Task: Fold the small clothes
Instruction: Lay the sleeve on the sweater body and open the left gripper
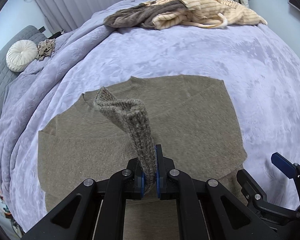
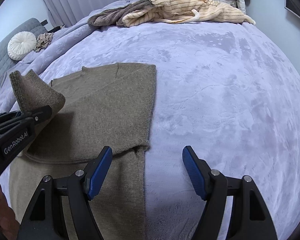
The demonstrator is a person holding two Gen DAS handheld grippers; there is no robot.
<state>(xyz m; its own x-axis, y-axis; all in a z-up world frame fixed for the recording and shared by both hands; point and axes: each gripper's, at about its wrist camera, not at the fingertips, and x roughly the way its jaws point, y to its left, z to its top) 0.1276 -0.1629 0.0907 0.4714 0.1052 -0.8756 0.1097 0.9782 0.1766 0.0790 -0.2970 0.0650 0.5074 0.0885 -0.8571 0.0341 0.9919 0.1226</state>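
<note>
A brown knit sweater (image 1: 170, 120) lies flat on the lavender bedspread (image 1: 210, 56), partly folded. My left gripper (image 1: 150, 172) is shut on the sweater's sleeve cuff (image 1: 130, 116), which stands up above the sweater's body. In the right wrist view the same sweater (image 2: 110, 108) lies left of centre, with the lifted cuff (image 2: 34, 90) and the left gripper (image 2: 20, 128) at the left edge. My right gripper (image 2: 148, 168) stands open over the sweater's right edge with nothing between its fingers. It also shows at the lower right of the left wrist view (image 1: 278, 176).
A grey garment (image 1: 138, 14) and a cream striped garment (image 1: 206, 10) are piled at the far side of the bed. A round white cushion (image 1: 21, 53) and a crumpled beige cloth (image 1: 46, 49) sit at the far left by a grey headboard (image 1: 2, 76). Curtains hang behind.
</note>
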